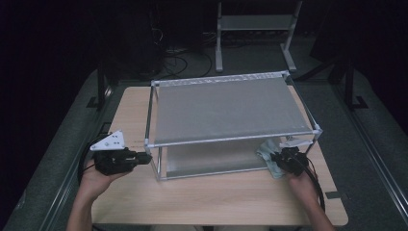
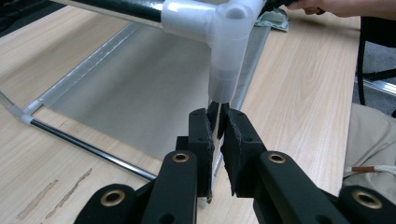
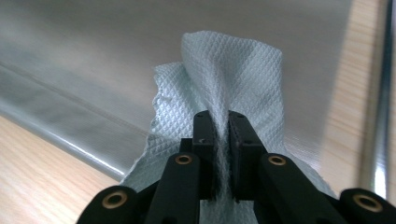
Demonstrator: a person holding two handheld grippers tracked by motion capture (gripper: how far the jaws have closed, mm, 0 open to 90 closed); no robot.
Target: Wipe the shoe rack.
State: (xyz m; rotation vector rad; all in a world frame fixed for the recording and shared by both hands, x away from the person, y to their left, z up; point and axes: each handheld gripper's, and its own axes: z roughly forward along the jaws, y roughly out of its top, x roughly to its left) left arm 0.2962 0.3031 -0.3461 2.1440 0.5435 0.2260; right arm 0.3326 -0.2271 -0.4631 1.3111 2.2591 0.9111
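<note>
Left tool (image 2: pixel 218 135) was clamped on the thin upright post (image 2: pixel 217 122) at the near left corner of the rack (image 1: pixel 231 107), steadying it on the table (image 1: pixel 221 197). I had my right tool (image 3: pixel 222 140) closed on a pale blue cloth (image 3: pixel 224 79) at the near right corner. The lower shelf (image 3: pixel 93 56) lay straight ahead of that cloth, running long to my left, so I judged the wipe belonged to the right hand.

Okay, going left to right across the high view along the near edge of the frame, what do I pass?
Left gripper clamped on the frame's near-left post → lower shelf panel → pale cloth → right gripper holding it.
</note>
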